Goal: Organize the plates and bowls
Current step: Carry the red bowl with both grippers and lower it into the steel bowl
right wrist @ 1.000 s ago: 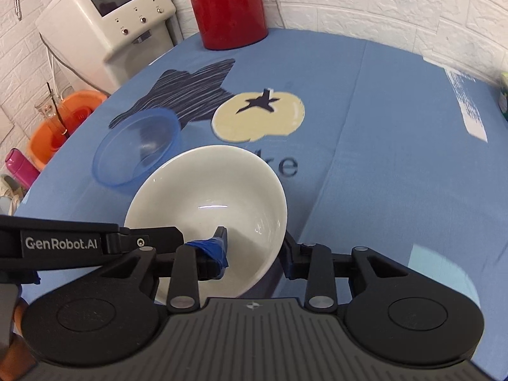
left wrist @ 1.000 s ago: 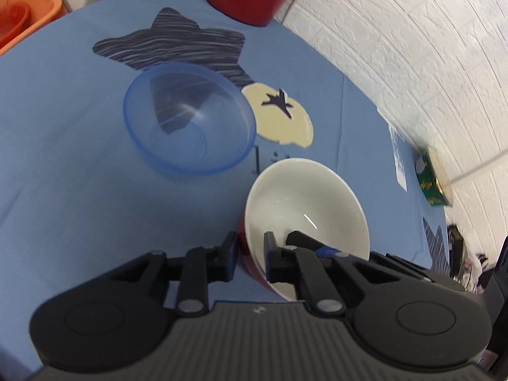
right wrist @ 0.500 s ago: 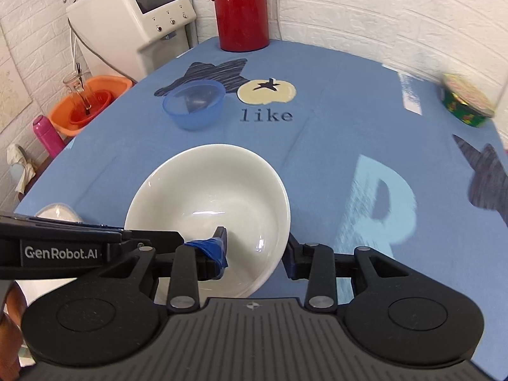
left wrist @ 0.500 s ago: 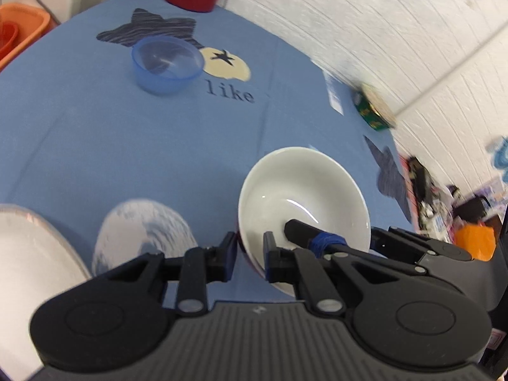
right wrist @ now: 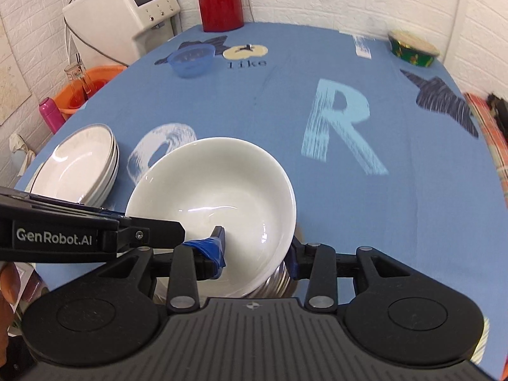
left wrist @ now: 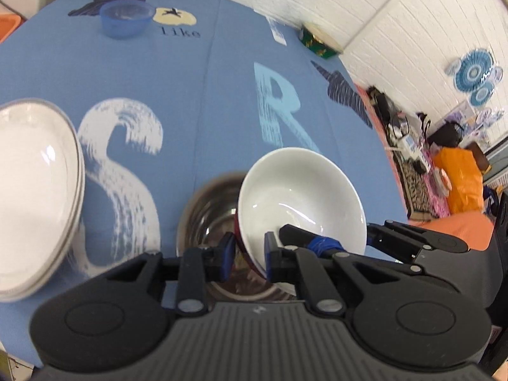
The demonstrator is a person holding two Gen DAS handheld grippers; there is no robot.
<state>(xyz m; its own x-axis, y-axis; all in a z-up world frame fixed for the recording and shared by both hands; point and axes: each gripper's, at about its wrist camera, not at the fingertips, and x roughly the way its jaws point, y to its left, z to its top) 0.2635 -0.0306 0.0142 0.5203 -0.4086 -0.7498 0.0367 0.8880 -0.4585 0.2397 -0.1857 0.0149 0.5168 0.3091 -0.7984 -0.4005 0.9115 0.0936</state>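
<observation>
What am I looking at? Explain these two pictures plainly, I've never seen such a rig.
No robot here: a person holds a two-finger gripper in each hand, each with a fisheye camera looking along its fingers. One picture comes from the left gripper, the other from the right gripper. Both are shut on the rim of the same white bowl, held just above a steel bowl. On the blue tablecloth sit a stack of white plates, a blue plastic bowl, a red jug and a green tin.

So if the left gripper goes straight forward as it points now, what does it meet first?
The left gripper already pinches the white bowl; straight on, probably the steel bowl beneath, though depth is unclear.
</observation>
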